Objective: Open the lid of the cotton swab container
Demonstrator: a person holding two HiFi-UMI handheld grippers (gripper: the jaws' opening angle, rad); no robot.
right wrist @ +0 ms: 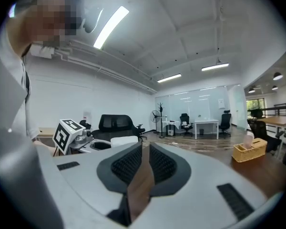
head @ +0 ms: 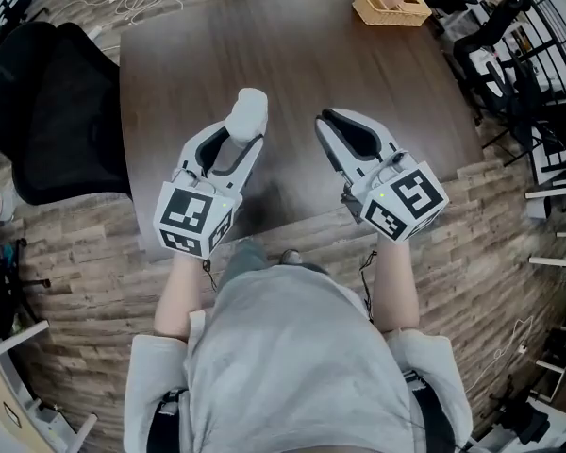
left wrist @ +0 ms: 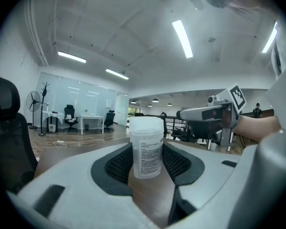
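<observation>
The cotton swab container (head: 247, 113) is a small translucent white tub with a white lid and a printed label. It stands upright between the jaws of my left gripper (head: 238, 144), held above the brown table (head: 292, 55). In the left gripper view the container (left wrist: 146, 147) sits between the black ribbed pads (left wrist: 115, 163), which press on its sides, and its lid is on. My right gripper (head: 323, 123) hovers just right of it, apart from it, jaws shut with nothing between them (right wrist: 145, 149).
A woven yellow basket (head: 391, 8) sits at the table's far right corner and also shows in the right gripper view as the basket (right wrist: 249, 150). A black office chair (head: 47, 111) stands left of the table. Wooden floor surrounds the table.
</observation>
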